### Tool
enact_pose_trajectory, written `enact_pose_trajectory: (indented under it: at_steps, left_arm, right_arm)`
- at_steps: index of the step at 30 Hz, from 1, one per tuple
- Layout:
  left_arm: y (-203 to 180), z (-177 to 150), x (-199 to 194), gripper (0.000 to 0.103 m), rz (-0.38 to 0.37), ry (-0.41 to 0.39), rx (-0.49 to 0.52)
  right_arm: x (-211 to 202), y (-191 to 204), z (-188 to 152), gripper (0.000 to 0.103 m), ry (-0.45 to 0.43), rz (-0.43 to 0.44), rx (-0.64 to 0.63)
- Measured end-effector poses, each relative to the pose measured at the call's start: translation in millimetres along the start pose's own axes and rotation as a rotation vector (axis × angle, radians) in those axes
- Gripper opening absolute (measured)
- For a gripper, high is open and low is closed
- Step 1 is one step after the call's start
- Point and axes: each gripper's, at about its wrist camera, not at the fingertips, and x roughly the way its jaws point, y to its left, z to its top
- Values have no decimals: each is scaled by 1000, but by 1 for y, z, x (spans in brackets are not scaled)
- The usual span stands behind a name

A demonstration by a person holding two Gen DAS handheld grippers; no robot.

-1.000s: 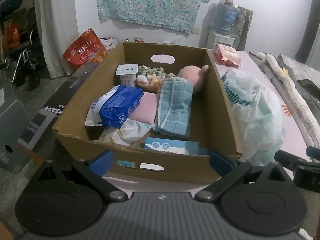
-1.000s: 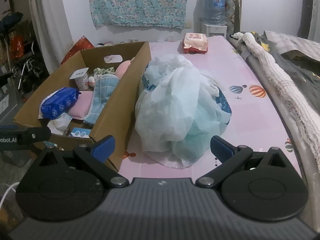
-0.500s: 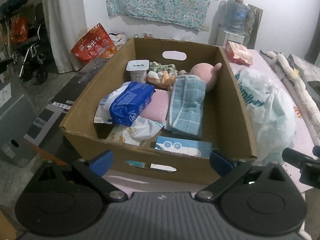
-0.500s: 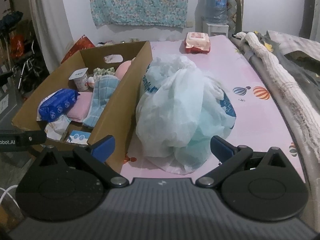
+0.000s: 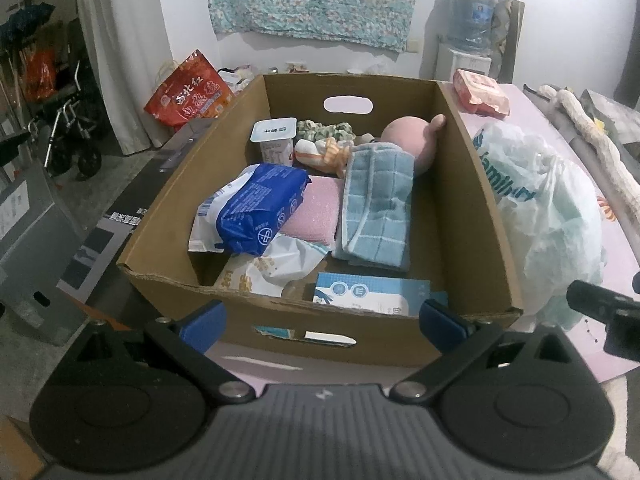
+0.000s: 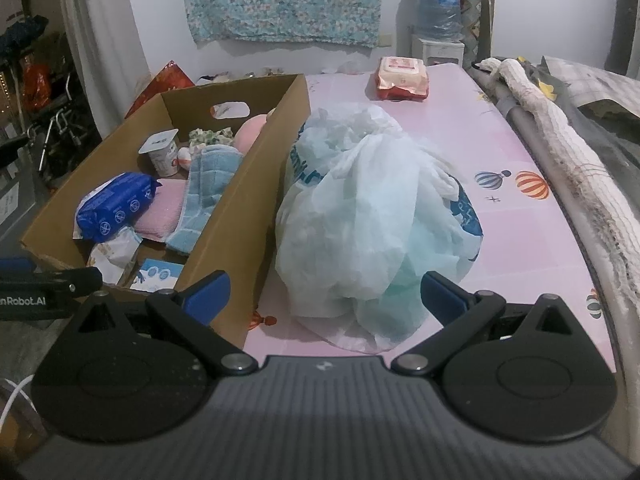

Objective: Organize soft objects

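Note:
A cardboard box (image 5: pixel 472 184) sits on the pink mat and holds a blue tissue pack (image 5: pixel 260 204), a pink sponge (image 5: pixel 316 216), a blue checked towel (image 5: pixel 376 200), a pink plush ball (image 5: pixel 412 140) and a yogurt cup (image 5: pixel 274 140). My left gripper (image 5: pixel 320 320) is open just short of the box's near wall, with nothing between its fingers. To the right of the box lies a crumpled white plastic bag (image 6: pixel 372 220). My right gripper (image 6: pixel 324 296) is open in front of this bag, holding nothing.
A red wet-wipes pack (image 6: pixel 402 72) lies at the far end of the pink mat (image 6: pixel 500 152). A rolled white cloth (image 6: pixel 560 128) runs along the mat's right edge. A red shopping bag (image 5: pixel 188 96) and a stroller (image 5: pixel 68 136) stand on the floor left of the box.
The left gripper has risen and tilted down, so the view looks more into the box. The right gripper has edged slightly forward toward the bag. Both stay open.

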Motion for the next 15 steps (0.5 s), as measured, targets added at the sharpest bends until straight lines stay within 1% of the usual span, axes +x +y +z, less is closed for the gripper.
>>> enact_pose_trajectory:
  at_steps: [15]
  left_arm:
    - [-3,2,0,103,23,-3,14]
  right_arm:
    - [3,3,1,102,9,11,-9]
